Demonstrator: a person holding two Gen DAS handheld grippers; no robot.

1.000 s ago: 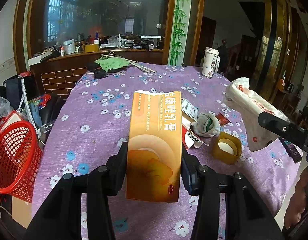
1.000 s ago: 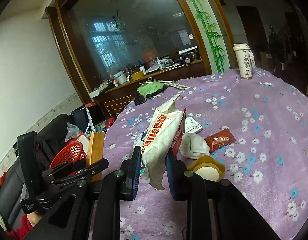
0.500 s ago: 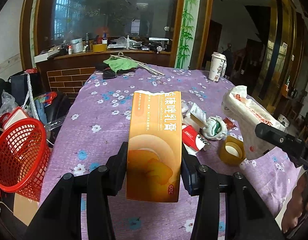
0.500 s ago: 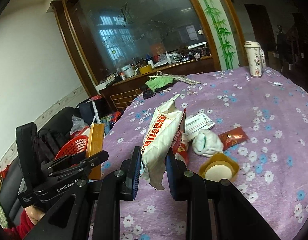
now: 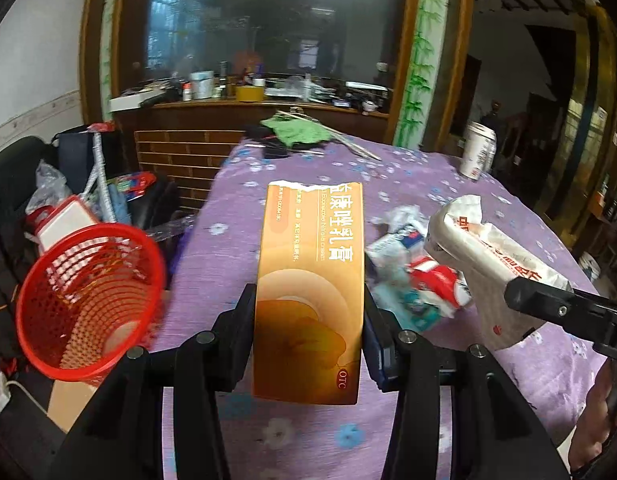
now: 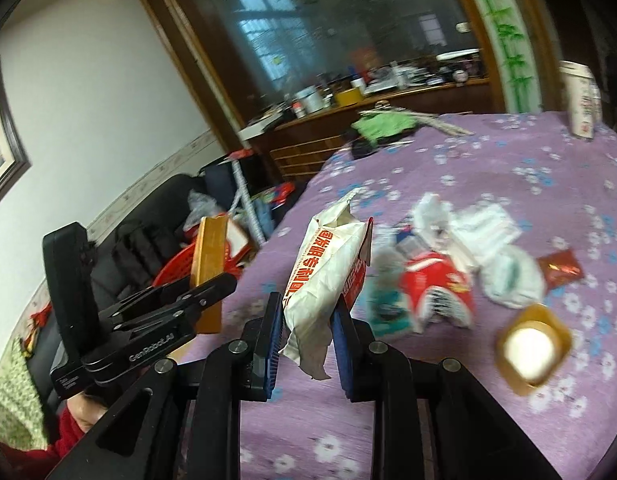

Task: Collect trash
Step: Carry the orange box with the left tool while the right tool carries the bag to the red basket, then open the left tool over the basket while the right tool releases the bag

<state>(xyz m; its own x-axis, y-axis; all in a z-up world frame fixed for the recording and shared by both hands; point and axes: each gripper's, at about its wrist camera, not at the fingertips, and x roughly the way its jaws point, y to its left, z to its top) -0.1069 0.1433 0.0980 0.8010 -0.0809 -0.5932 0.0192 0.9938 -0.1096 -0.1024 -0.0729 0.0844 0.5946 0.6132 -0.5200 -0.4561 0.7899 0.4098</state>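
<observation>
a: at the lower middle of the left wrist view, the left gripper (image 5: 308, 320) has its fingers clenched on the lower half of an orange carton (image 5: 310, 292), one on each long side. it looks like thin card, light and probably empty, so it should crush if squeezed harder. the long flat sides look like the right place to hold it.

b: and the other one?

a: in the lower middle of the right wrist view, the right gripper (image 6: 306, 338) is grasping a white wrapper (image 6: 324, 276) with red print, pinched near its lower end. it's soft and crinkled, likely near weightless, and may slip or flop, so a pinch on the bunched part suits it.

b: where does it all go?

a: my guess is the red basket (image 5: 84, 300), at the left of the left wrist view, off the edge of the desk (image 5: 236, 240). it seems nearly empty, though its bottom is hard to read.

b: counts?

a: one carton, one wrapper, one basket, two grippers. still lying on the purple flowered cloth: one red pack (image 6: 436, 292), one small dark red sachet (image 6: 560, 270), one yellow tub (image 6: 534, 350), and a blurred heap of white papers i can't count. one tall cup (image 5: 478, 152) stands at the far right edge.
</observation>
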